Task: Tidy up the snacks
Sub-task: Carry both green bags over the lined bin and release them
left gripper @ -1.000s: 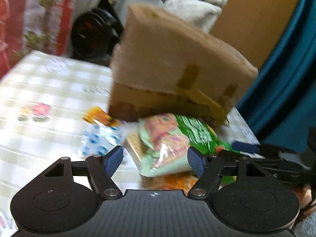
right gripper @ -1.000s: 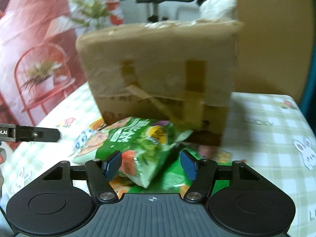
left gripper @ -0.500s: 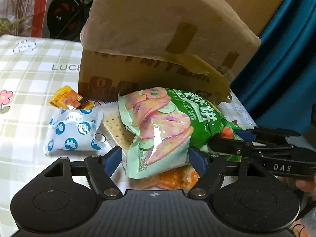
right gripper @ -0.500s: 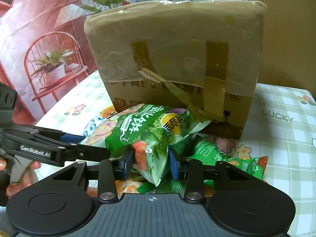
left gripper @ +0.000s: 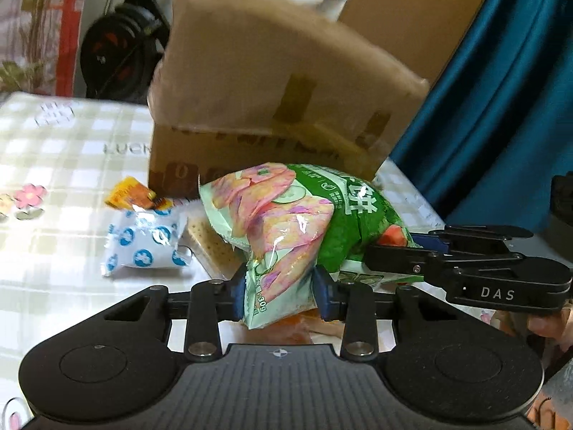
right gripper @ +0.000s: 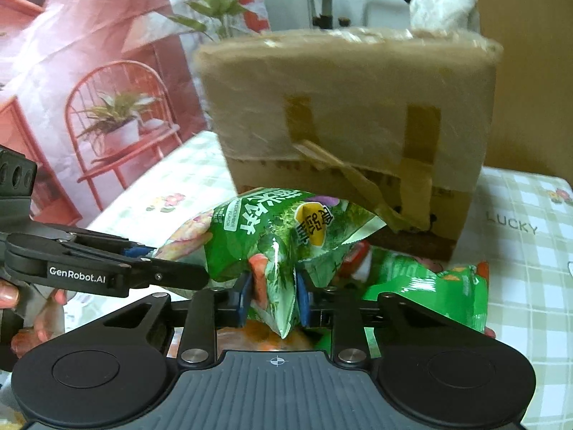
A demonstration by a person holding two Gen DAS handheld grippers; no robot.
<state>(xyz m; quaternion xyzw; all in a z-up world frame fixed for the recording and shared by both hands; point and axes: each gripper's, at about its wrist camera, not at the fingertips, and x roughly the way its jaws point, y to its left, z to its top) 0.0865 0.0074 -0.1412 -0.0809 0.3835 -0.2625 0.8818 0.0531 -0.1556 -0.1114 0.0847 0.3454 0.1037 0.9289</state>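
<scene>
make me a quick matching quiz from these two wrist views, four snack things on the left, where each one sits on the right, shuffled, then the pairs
1. green chip bag
2. white packet with blue dots
3. orange wrapper
4. cardboard box

A. stands behind the snack pile
B. pinched at both ends by the left gripper and right gripper
C. at the box's front corner, just behind the dotted packet
D. flat on the checked tablecloth, left of the chip bag

Pairs: 1-B, 2-D, 3-C, 4-A
</scene>
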